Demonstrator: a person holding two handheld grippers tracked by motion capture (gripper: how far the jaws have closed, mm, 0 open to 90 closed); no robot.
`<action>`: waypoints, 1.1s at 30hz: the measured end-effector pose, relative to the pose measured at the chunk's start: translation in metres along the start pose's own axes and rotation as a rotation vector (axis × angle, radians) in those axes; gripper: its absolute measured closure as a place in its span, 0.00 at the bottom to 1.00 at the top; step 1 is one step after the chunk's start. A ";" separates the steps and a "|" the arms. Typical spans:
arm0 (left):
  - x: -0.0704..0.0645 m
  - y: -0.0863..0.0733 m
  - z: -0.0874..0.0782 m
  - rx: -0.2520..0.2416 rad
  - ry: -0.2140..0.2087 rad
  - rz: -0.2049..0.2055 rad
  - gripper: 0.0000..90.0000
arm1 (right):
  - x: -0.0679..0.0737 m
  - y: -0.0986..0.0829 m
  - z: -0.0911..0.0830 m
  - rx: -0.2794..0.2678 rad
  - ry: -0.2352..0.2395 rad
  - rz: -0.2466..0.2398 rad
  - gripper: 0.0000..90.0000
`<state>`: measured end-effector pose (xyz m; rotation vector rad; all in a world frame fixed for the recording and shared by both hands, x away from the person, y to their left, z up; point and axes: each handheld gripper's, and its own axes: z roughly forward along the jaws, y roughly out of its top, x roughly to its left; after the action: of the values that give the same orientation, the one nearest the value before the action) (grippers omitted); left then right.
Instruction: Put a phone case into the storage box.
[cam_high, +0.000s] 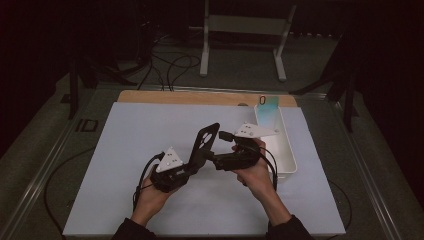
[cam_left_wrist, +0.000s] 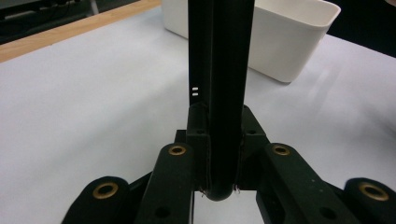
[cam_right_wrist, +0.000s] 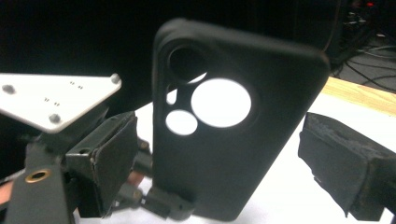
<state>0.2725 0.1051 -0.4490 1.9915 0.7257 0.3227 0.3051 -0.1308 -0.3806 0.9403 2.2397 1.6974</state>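
The white-covered tabletop (cam_high: 125, 165) with a bare wooden strip along its far edge carries everything; wide open room lies on its left half and along the near edge. At the right edge, towards the far corner, stands a long white plastic rectangular bin (cam_high: 286, 150); its far end shows a pale shiny surface, and what lies inside cannot be told. In the left gripper view the bin (cam_left_wrist: 289, 42) stands beyond the jaws, apart from them. Over the tabletop's middle, lifted clear of it, a black soft phone case with round camera cut-outs (cam_high: 205, 142) rises tilted. The left gripper (cam_high: 192, 165) has its jaws pressed onto the case's lower end; its own view shows the case (cam_left_wrist: 224, 93) edge-on between them. The right gripper (cam_high: 220, 162) sits just beside the case, its padded jaws spread on either side of the case (cam_right_wrist: 233, 140), not touching it.
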 end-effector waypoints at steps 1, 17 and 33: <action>-0.001 0.000 0.000 -0.002 -0.002 -0.001 0.89 | -0.001 0.000 0.001 -0.001 -0.006 0.013 0.13; -0.012 -0.003 0.011 0.001 -0.040 0.019 0.89 | -0.003 0.001 0.012 -0.021 -0.004 0.090 0.12; -0.014 -0.005 0.014 0.010 -0.044 0.032 0.87 | 0.001 0.000 0.012 -0.009 -0.005 0.045 0.15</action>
<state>0.2667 0.0886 -0.4589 2.0145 0.6697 0.2936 0.3107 -0.1208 -0.3841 0.9993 2.2218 1.7203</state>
